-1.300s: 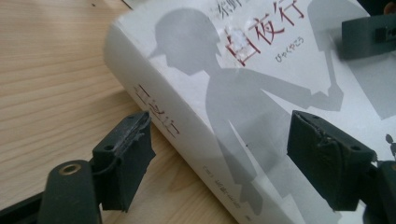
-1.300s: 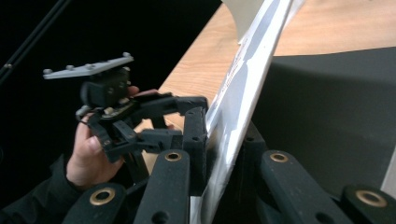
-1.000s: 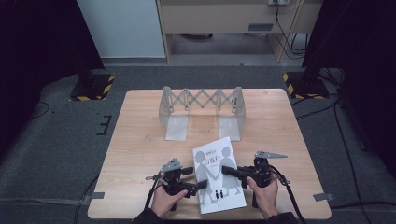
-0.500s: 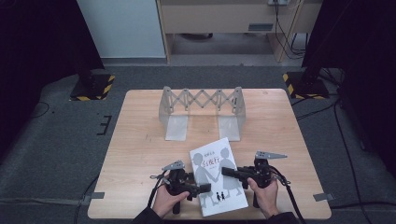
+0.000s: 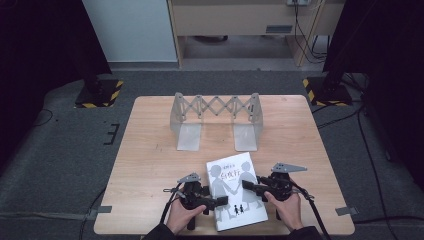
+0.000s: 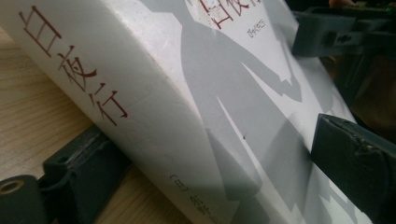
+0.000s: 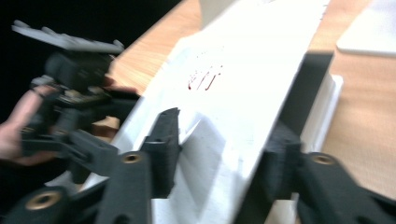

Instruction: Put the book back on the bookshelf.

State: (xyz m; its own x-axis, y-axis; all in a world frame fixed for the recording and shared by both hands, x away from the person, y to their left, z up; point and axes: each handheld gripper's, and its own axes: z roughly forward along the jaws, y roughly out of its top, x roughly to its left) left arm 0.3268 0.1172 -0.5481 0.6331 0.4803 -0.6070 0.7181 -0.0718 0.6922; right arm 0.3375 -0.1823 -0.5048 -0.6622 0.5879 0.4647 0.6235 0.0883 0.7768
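A white book (image 5: 235,192) with grey silhouette figures and red lettering lies near the front edge of the table (image 5: 150,150). My left gripper (image 5: 222,201) holds its spine side. In the left gripper view the book (image 6: 187,93) sits between the jaws of my left gripper (image 6: 210,154), one under it and one on the cover; they have just been closing. My right gripper (image 5: 247,185) is at the book's right edge. There the front cover (image 7: 243,70) stands between the jaws of my right gripper (image 7: 224,140), which have just been opening and no longer pinch it.
A grey folding rack (image 5: 215,117) with two flat feet stands at the back middle of the table. One foot (image 7: 369,28) lies beyond the book. Yellow-and-black striped bases (image 5: 97,92) sit on the floor behind the table's far corners.
The book has shifted slightly between the two grippers. Both hands stay about where they were.
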